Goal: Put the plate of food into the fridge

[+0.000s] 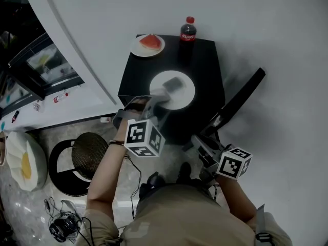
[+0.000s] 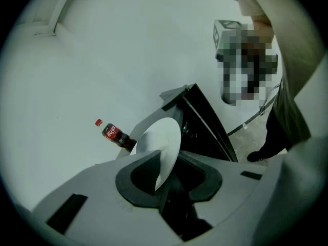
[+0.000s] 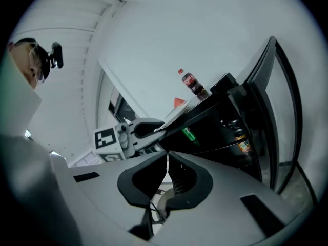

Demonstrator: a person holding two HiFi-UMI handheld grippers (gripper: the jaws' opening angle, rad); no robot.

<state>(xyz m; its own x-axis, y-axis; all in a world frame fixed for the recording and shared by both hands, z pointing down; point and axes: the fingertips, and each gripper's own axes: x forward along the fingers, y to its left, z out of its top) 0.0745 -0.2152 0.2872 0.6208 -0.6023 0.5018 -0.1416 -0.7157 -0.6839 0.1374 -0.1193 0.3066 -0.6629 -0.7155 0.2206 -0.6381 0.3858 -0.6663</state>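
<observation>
A small black fridge (image 1: 205,65) stands below me with its door (image 1: 241,99) swung open to the right. On its top at the back left sits a white plate with a red watermelon slice (image 1: 148,44), and a cola bottle (image 1: 188,32) stands beside it. A second white plate (image 1: 182,94) lies nearer on the fridge top, and no food shows on it. My left gripper (image 1: 171,87) is shut on the near rim of that plate (image 2: 163,142). The right gripper (image 1: 197,143) hangs low before the fridge, jaws shut and empty (image 3: 167,158).
Bottles (image 3: 242,142) stand on shelves inside the open fridge. A round black stool (image 1: 82,160) and loose cables (image 1: 61,222) are on the floor at the left. A dark glass-fronted appliance (image 1: 46,68) sits at the far left behind a white ledge.
</observation>
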